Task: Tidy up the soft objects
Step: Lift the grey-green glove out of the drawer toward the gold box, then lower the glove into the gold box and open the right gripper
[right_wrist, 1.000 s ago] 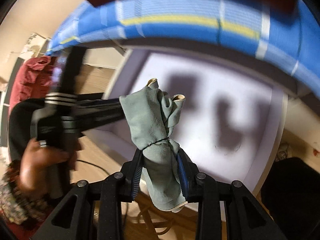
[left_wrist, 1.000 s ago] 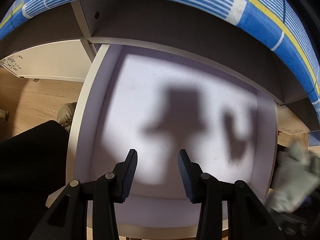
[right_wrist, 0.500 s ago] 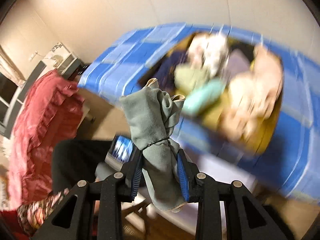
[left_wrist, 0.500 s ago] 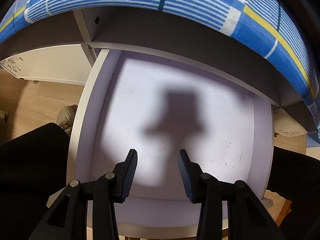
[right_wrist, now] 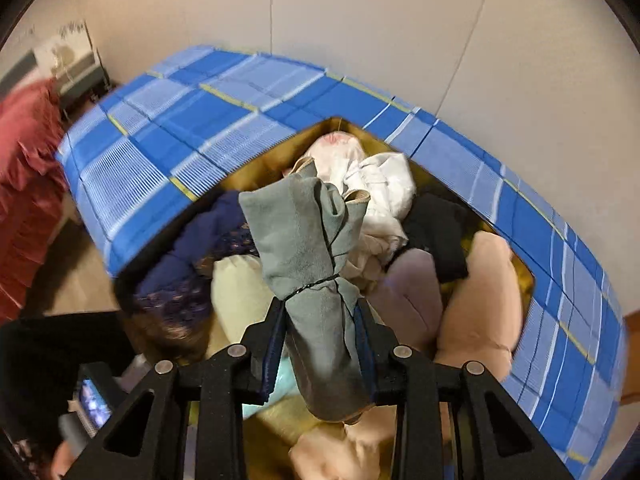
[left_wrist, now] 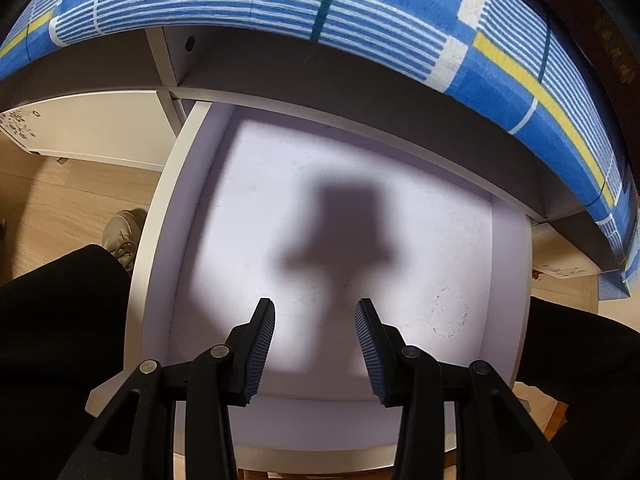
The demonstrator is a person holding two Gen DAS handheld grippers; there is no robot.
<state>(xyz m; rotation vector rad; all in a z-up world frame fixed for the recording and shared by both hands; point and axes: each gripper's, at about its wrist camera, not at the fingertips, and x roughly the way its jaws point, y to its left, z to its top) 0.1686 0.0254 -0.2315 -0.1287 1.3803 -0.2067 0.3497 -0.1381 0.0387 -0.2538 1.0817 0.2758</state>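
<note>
Right gripper (right_wrist: 320,316) jaws clamped on grey-green cloth bundle (right_wrist: 308,248), above box (right_wrist: 256,162) of soft items. Left gripper (left_wrist: 316,344) jaws apart, empty, over open drawer (left_wrist: 160,232).

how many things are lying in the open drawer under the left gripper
0. The drawer shows only a bare floor, a shadow and a faint ring mark; its near edge is hidden behind the left gripper.

A lived-in home room, likely a bedroom or storage corner: ahead of the right tool, a blue plaid cloth (right_wrist: 168,152) covers a surface against a plain cream wall (right_wrist: 400,40), with a box of jumbled clothes (right_wrist: 384,184) on it; below the left tool, a pale drawer (left_wrist: 508,264) stands pulled out over wood-look flooring (left_wrist: 60,196)
</note>
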